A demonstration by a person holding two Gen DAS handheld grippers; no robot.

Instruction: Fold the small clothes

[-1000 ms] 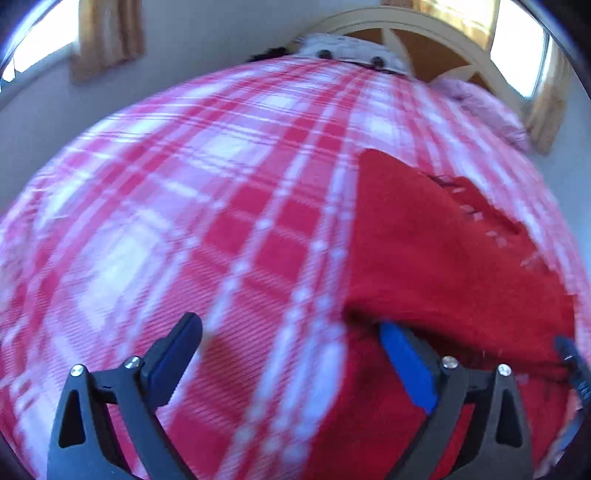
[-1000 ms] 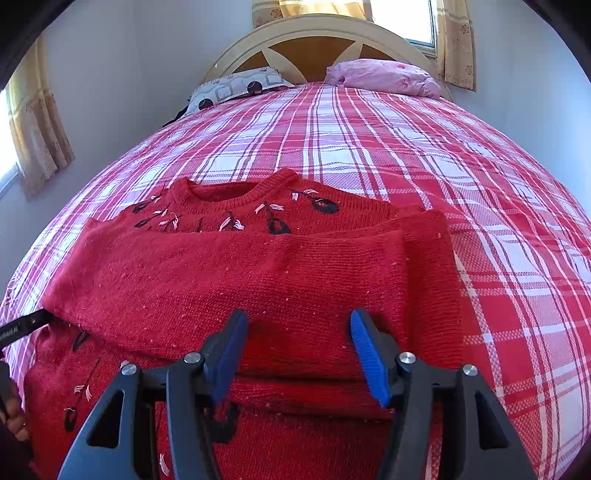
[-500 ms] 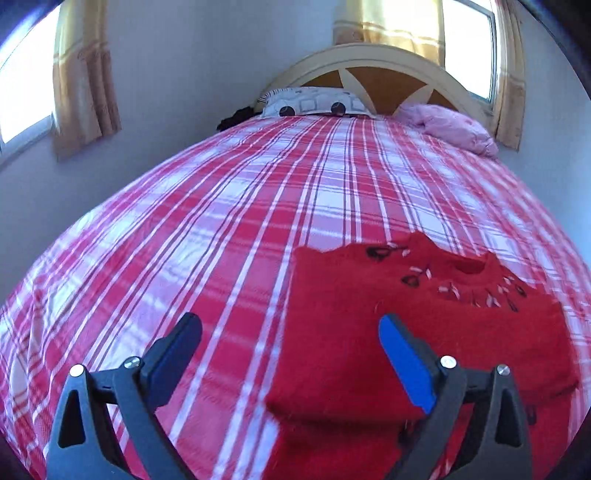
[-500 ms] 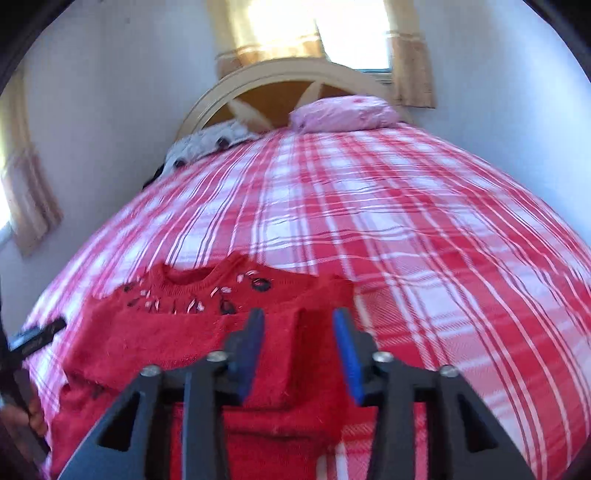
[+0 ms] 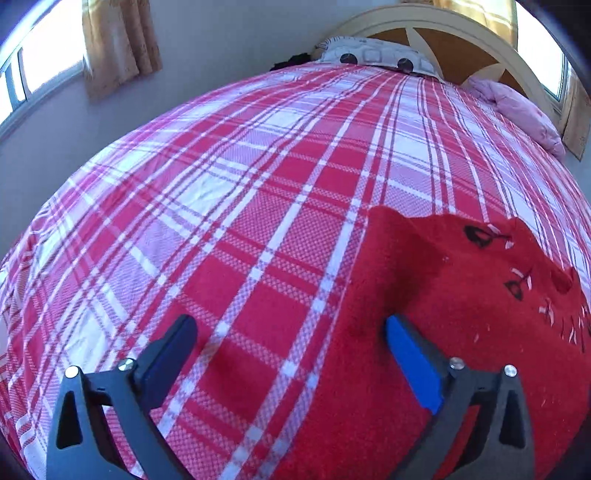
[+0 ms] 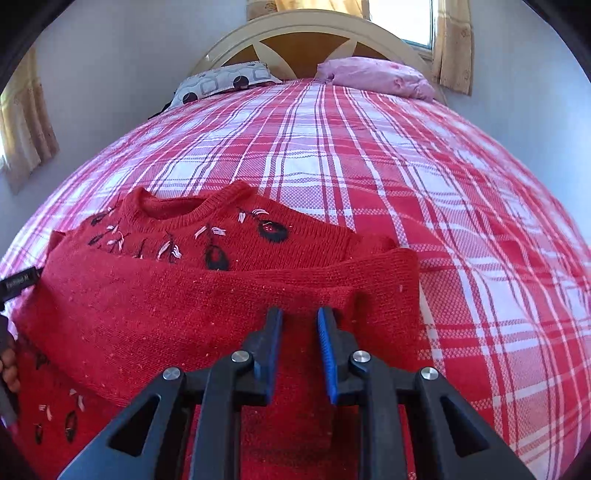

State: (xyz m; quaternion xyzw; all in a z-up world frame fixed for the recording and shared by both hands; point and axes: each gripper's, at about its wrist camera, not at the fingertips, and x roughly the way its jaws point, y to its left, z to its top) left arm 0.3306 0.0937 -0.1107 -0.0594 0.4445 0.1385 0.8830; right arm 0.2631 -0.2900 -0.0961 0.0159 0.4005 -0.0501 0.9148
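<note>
A red knitted sweater point(image 6: 184, 306) with black and white embroidery lies on the plaid bed, its lower part folded up in a band across the chest. Above the right half of that band my right gripper point(image 6: 300, 315) hovers, its jaws closing to a narrow gap; only the sweater's surface shows through the gap and no fold is pinched. In the left wrist view the sweater point(image 5: 461, 295) fills the lower right. My left gripper point(image 5: 290, 326) is wide open, its right finger over the sweater's left edge and its left finger over the sheet.
The red and white plaid sheet point(image 6: 443, 177) covers the whole bed. A grey patterned pillow point(image 6: 225, 83) and a pink pillow point(image 6: 373, 75) lie against the headboard point(image 6: 306, 35). A person's hand point(image 6: 8, 363) shows at the left edge of the right wrist view.
The right jaws have narrowed from wide apart to a slim gap over the folded band. The left gripper has shifted towards the sweater's left edge, still open.
</note>
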